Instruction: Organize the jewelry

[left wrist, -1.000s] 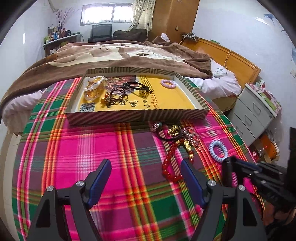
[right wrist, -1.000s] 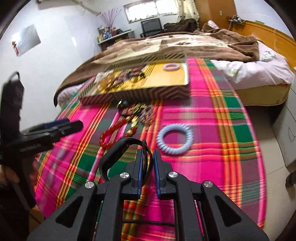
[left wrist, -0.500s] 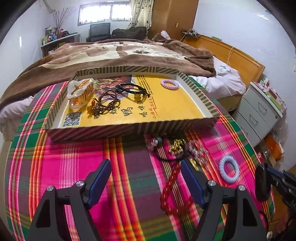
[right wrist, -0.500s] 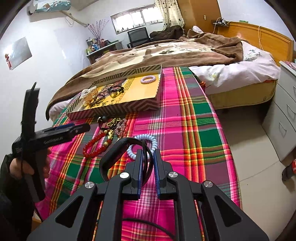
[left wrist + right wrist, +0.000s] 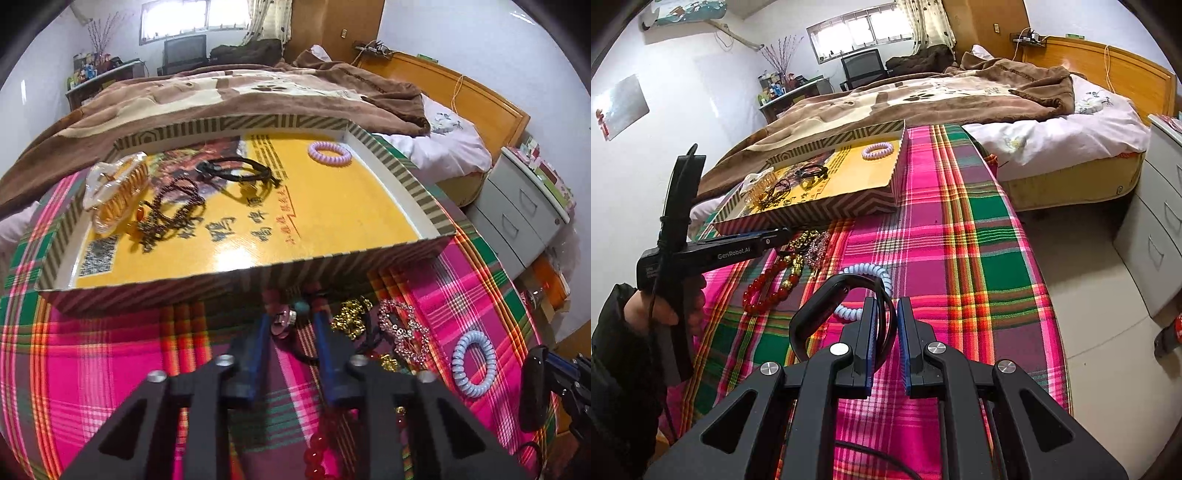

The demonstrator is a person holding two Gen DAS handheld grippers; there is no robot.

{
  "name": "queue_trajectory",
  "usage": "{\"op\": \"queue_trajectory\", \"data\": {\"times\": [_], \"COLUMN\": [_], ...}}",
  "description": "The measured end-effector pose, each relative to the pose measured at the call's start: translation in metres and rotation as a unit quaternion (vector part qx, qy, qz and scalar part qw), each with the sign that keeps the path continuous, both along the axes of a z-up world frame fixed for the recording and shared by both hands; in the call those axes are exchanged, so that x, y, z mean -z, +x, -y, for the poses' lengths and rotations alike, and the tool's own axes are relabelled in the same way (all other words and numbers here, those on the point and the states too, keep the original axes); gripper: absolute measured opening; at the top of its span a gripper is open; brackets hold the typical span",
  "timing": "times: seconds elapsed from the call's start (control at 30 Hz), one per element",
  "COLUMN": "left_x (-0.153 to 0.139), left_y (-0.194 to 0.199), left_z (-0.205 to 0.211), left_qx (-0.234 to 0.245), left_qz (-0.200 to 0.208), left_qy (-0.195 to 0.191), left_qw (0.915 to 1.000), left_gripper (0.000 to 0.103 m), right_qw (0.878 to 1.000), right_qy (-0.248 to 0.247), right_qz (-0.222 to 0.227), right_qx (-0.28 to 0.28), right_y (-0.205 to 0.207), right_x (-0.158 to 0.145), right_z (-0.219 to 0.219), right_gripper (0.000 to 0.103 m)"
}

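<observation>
Your plaid tablecloth (image 5: 964, 236) spreads across the table, with the bed (image 5: 960, 96) behind it. On the cloth sits the striped tray (image 5: 236, 284), yellow inside, holding a clear hair claw (image 5: 114, 192), a dark bead bracelet (image 5: 173, 214), a black cord bracelet (image 5: 236, 171) and a purple coil hair tie (image 5: 330, 153) near its far right corner. Just in front of the tray lies a heap of jewelry: gold charms (image 5: 351, 314), a pink crystal bracelet (image 5: 404, 330) and a red bead bracelet (image 5: 768, 288), with a blue coil hair tie (image 5: 472, 363) to the right.

Your left gripper (image 5: 290, 328) is down at that heap, fingers narrowed around a small metal charm (image 5: 282, 319); whether they grip it you cannot tell. Your right gripper (image 5: 886, 314) is raised above the cloth, fingers pinching a black band (image 5: 827, 306).
</observation>
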State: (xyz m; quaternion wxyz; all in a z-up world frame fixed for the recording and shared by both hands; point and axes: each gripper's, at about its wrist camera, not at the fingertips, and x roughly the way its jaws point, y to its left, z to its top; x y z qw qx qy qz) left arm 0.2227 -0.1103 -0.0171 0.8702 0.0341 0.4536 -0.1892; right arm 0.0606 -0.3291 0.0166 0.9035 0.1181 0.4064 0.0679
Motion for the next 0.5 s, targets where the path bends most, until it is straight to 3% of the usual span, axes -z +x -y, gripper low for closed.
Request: {"op": "queue_trajectory", "data": {"times": [0.03,0.23,0.5], "left_x": [0.001,-0.003,-0.037], "left_y": [0.0,-0.001,-0.025], "left_z": [0.001,0.004,-0.014], "left_qx": [0.002,0.007,0.003], "left_qz": [0.001,0.012,0.046], "left_qy": [0.002,0.003,-0.035], "left_qw": [1.0,0.9999,0.9983], "left_gripper": [0.013,0.01,0.011], "right_qw": [1.0,1.0,1.0], "right_qy": [0.001,0.004,0.003], "right_qz": [0.0,-0.001,0.006], "right_qx": [0.0,0.001,0.006], "right_y": [0.0,0.002,0.0], "right_x": [0.001,0.002,-0.003], "right_z": [0.0,0.003,0.006], "right_gripper": [0.011,0.011,0.011]}}
